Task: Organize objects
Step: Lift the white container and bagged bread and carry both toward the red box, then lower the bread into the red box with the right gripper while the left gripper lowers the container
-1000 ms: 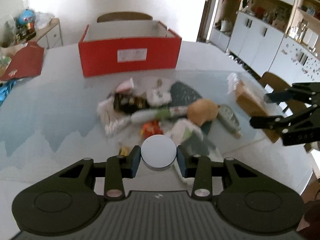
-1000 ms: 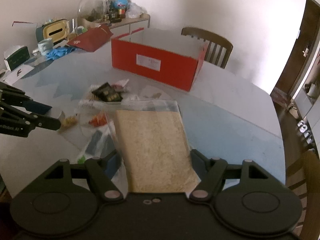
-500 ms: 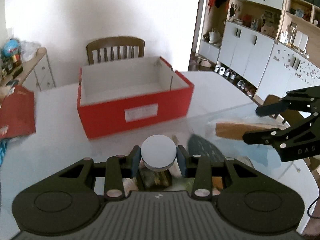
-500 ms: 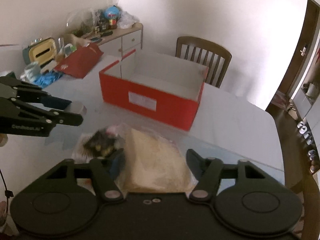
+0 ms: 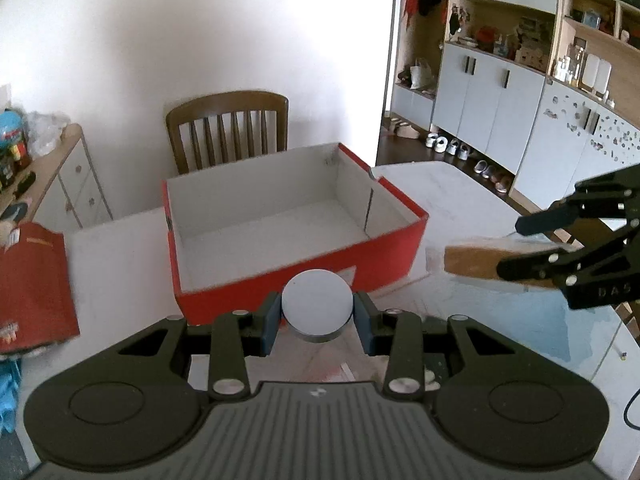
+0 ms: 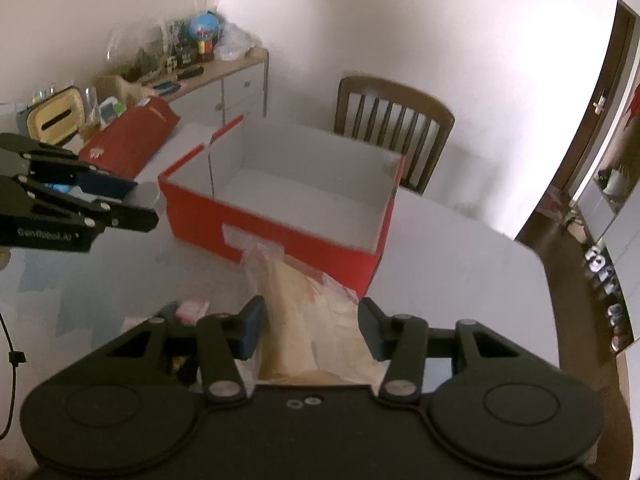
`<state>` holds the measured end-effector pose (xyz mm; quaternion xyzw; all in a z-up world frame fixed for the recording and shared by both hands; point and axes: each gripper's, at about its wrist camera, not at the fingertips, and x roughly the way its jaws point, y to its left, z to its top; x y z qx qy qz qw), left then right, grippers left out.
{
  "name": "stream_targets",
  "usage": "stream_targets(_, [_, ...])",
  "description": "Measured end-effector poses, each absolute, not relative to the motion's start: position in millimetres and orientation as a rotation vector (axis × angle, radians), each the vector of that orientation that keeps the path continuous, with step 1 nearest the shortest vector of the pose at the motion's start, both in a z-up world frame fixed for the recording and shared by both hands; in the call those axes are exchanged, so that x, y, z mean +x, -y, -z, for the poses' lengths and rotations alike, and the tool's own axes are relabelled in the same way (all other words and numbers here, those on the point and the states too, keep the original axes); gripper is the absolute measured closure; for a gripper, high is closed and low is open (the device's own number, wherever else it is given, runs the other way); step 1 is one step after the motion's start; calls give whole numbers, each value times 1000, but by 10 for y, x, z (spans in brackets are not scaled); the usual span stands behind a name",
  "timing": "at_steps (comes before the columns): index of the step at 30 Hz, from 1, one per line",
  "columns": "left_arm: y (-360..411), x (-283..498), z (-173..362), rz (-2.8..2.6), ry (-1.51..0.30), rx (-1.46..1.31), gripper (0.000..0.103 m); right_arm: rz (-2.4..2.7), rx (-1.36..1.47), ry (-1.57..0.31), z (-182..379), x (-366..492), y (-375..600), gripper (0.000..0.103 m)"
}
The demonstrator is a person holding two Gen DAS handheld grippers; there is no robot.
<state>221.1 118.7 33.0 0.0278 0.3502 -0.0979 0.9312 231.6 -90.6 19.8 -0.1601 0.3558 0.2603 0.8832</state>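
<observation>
So far the red box [image 5: 280, 236] on the counter [image 5: 120, 248] shows only a bare white floor inside, so by the look of it nothing has been put away yet, and both loads are in the air just short of its near wall. Going left to right: a red folder [image 5: 32, 288] lies flat at the counter's left edge. The left hand-held gripper [image 5: 318, 322] is clamped on a round white disc [image 5: 317, 306], which hangs in front of the box's near wall. Further right, the right hand-held gripper [image 6: 311, 330] has just been closing, and a tan packet in a clear bag [image 6: 316, 332] sits between its jaws, apparently gripped, the packet's far end pointing at the box. Left to do: carry both over the rim, drop them in, then fetch the small items [image 6: 188, 310] on the counter below. A wooden chair [image 5: 228, 128] stands behind the box. Nothing blocks the opening, though the two grippers are close enough that they could crowd each other.
</observation>
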Motion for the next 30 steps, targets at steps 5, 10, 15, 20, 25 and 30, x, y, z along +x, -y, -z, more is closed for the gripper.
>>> stream_targets(5, [-1200, 2432, -456, 214, -710, 103, 66, -543, -331, -714, -313, 2519, 786, 53])
stream_targets(10, [-1215, 2702, -543, 217, -719, 158, 66, -541, -343, -706, -352, 2740, 612, 53])
stream_targets(15, [-1275, 3033, -507, 202, -752, 193, 66, -524, -374, -696, -321, 2998, 377, 54])
stream_targets(20, [-1423, 3392, -360, 184, -802, 186, 66, -512, -395, -709, -192, 3281, 196, 53])
stream_targets(25, [-1495, 3742, -208, 202, -842, 205, 66, -517, -428, -724, -7, 3477, 16, 54])
stream_targets(30, [-1506, 4067, 20, 211, -904, 217, 66, -526, -479, -747, 218, 3606, -178, 54])
